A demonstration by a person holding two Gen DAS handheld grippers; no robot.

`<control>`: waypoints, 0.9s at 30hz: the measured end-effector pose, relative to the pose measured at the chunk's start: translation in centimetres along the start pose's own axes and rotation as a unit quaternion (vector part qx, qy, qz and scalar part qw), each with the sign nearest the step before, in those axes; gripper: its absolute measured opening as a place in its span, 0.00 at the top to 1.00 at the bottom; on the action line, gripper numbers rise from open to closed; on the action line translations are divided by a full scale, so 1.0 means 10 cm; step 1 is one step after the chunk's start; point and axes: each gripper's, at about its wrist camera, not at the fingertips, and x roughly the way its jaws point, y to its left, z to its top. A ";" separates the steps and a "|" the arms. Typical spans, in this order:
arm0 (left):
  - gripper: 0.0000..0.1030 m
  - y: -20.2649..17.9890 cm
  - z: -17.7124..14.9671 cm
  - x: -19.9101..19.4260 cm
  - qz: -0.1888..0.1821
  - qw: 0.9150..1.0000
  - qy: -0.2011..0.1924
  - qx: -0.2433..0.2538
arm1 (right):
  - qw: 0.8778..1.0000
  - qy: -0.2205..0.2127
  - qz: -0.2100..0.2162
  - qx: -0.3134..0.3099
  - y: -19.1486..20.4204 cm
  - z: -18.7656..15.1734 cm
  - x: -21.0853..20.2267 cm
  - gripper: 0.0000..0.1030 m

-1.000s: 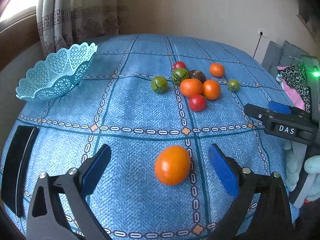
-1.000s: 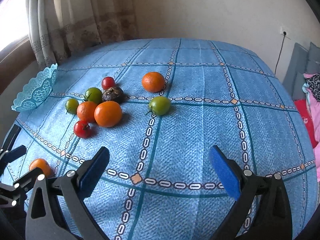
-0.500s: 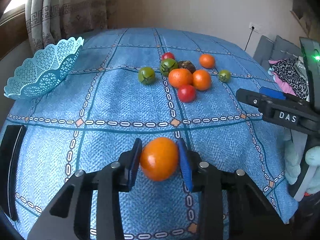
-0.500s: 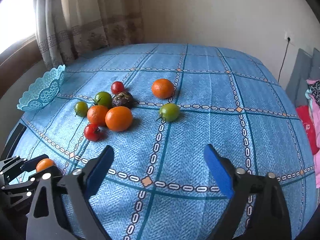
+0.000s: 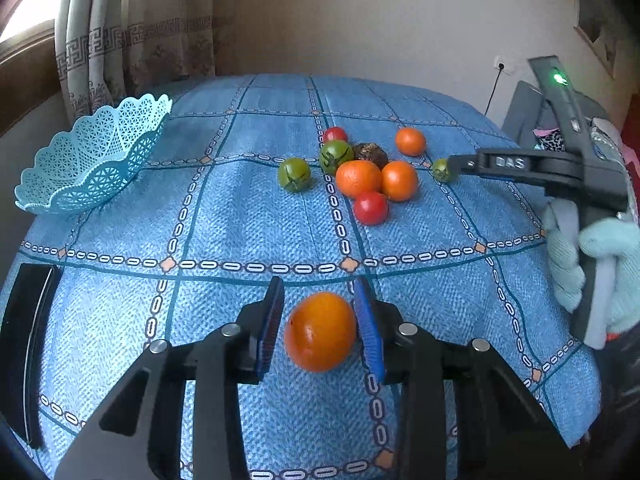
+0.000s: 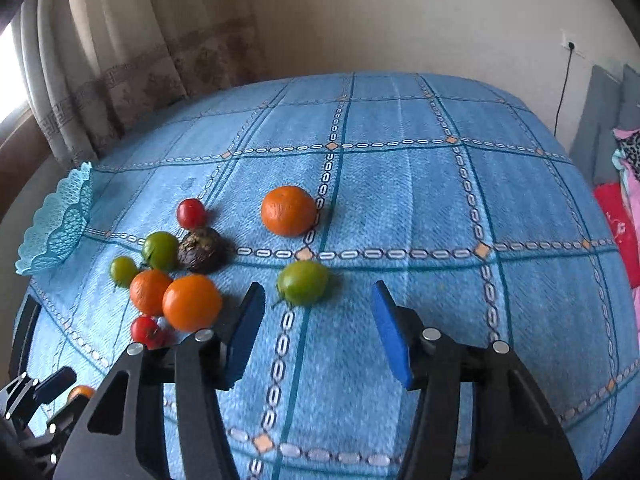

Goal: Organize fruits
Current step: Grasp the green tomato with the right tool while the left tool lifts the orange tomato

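Observation:
My left gripper (image 5: pixel 320 320) is shut on an orange fruit (image 5: pixel 320 332) near the front of the blue tablecloth (image 5: pixel 240 232). Beyond it lies a cluster of oranges, red and green tomatoes and a dark fruit (image 5: pixel 370 154). The turquoise lace basket (image 5: pixel 92 160) stands at the far left, empty as far as I see. My right gripper (image 6: pixel 316 320) is open, with a green tomato (image 6: pixel 303 288) just ahead of its fingertips. A lone orange (image 6: pixel 289 211) sits farther back. The cluster (image 6: pixel 192 302) lies to its left.
A black flat object (image 5: pixel 28 340) lies at the table's left front edge. A gloved hand (image 5: pixel 592 264) holds the right gripper (image 5: pixel 520 164) at the right. Curtains (image 6: pixel 120 60) hang behind; clothes (image 6: pixel 628 168) pile beyond the right edge.
The left gripper went from open around the orange fruit to shut on it. The right gripper moved forward toward the green tomato and its jaws narrowed somewhat.

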 end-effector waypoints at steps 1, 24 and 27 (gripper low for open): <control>0.64 0.00 0.00 0.01 -0.002 1.000 0.001 -0.001 | 1.000 0.003 -0.001 -0.001 0.01 0.01 0.03 0.50; 0.63 -0.09 -0.06 0.17 -0.002 0.999 0.048 0.009 | 0.999 -0.029 0.008 0.010 0.04 -0.21 -0.10 0.70; 0.65 -0.07 -0.03 0.16 -0.008 0.999 0.043 0.002 | 0.999 -0.047 0.008 0.020 0.00 -0.28 -0.24 0.70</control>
